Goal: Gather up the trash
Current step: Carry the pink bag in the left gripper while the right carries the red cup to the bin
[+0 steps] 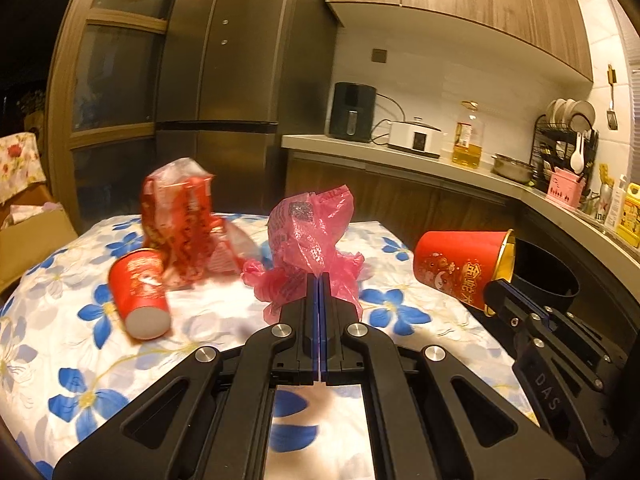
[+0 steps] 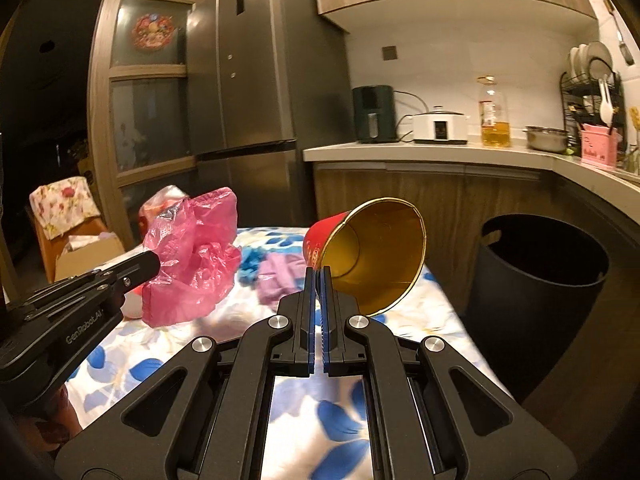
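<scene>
My left gripper (image 1: 320, 280) is shut on a crumpled pink plastic bag (image 1: 308, 236) and holds it above the flowered tablecloth (image 1: 200, 328); the bag also shows in the right wrist view (image 2: 192, 256). My right gripper (image 2: 319, 276) is shut on the rim of a red paper cup with a gold inside (image 2: 372, 256), held on its side; it also shows in the left wrist view (image 1: 460, 264). A second red cup (image 1: 140, 292) lies on the table, mouth away. A red and clear wrapper (image 1: 180, 220) stands behind it.
A black trash bin (image 2: 536, 304) stands on the floor right of the table, below the counter (image 2: 440, 152). A fridge (image 2: 256, 80) is behind the table. A cardboard box (image 2: 84, 256) sits at the left. Blue and purple cloth items (image 2: 272, 272) lie on the table.
</scene>
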{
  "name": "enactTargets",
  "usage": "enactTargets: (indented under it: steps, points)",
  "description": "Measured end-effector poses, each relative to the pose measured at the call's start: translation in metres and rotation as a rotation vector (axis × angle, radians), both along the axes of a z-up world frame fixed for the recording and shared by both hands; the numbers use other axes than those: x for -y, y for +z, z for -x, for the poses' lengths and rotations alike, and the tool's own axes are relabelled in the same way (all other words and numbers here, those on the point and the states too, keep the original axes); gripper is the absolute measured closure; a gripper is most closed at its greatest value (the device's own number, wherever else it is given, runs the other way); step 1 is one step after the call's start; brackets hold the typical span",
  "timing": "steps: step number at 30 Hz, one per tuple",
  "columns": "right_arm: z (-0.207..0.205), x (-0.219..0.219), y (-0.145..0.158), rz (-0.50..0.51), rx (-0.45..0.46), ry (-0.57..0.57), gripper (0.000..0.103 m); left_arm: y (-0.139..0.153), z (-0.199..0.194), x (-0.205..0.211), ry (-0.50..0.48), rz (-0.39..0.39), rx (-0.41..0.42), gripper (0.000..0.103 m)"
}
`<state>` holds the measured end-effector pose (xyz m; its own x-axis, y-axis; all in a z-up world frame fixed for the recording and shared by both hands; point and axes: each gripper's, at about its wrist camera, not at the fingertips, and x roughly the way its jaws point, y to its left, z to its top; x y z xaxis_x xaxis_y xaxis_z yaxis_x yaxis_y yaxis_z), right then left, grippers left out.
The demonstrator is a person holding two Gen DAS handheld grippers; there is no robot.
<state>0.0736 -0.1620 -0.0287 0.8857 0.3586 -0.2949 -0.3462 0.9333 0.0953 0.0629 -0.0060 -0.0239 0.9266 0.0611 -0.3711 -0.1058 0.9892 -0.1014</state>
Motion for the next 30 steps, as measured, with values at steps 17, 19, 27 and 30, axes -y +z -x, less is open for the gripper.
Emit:
enactTargets:
  steps: [17, 19, 27, 30]
  points:
    - [-0.025, 0.094, 0.013, -0.034, 0.038, -0.207, 0.101, 0.019, -0.047, 0.087, -0.176, -0.046, 0.034, 0.103]
    - [-0.028, 0.103, 0.013, -0.036, 0.039, -0.230, 0.101, 0.021, -0.053, 0.096, -0.199, -0.050, 0.041, 0.103]
    - [-0.042, 0.143, 0.019, -0.035, 0.056, -0.321, 0.101, 0.029, -0.075, 0.135, -0.276, -0.044, 0.058, 0.103]
    - [-0.046, 0.155, 0.021, -0.037, 0.060, -0.348, 0.101, 0.033, -0.082, 0.149, -0.312, -0.041, 0.071, 0.103]
